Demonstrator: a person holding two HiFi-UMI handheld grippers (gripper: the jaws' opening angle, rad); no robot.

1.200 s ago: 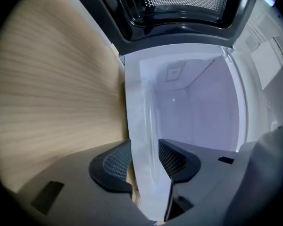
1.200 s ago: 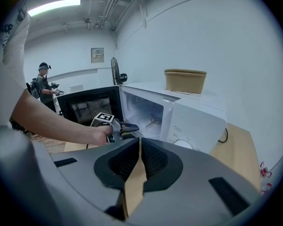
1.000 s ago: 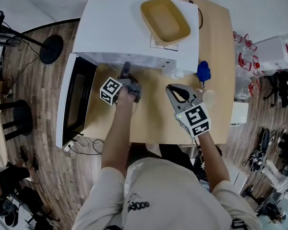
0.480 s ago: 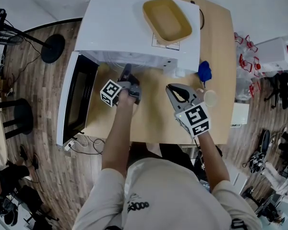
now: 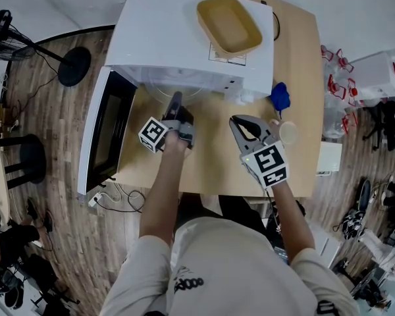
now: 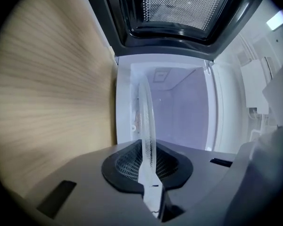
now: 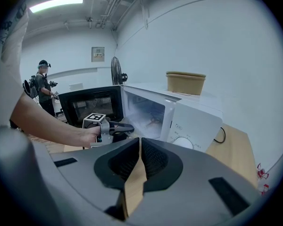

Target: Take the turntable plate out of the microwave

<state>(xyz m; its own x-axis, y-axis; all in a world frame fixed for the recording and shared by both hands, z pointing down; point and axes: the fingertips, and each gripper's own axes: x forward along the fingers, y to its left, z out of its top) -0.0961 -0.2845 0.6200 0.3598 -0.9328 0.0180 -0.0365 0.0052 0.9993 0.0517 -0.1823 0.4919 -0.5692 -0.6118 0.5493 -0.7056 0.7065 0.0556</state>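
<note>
— Where is the plate (image 6: 146, 108) at the moment?

— At the mouth of the microwave (image 5: 178, 38). The near rim pokes out of the opening, and the rest of the clear glass reaches back into the white inside. The left gripper view shows it edge-on.

— And the left gripper (image 5: 176, 101)?

— It points into the opening, and its jaws are closing. The plate's rim sits between them, and the dark pads already pinch the glass on both sides.

— Is the door (image 5: 106, 133) in the way?

— No, it is swung wide open to the left of the opening, well clear of the hand.

— What about the right gripper (image 7: 140, 145)?

— Its jaws are pressed together with nothing between them. It hangs over the wooden table (image 5: 210, 166), in front of the microwave's control panel, apart from the left one.

— Anything else near?

— A tan tray (image 5: 228, 26) lies on top of the microwave. In the right gripper view, another person stands far off at the back of the room.
</note>
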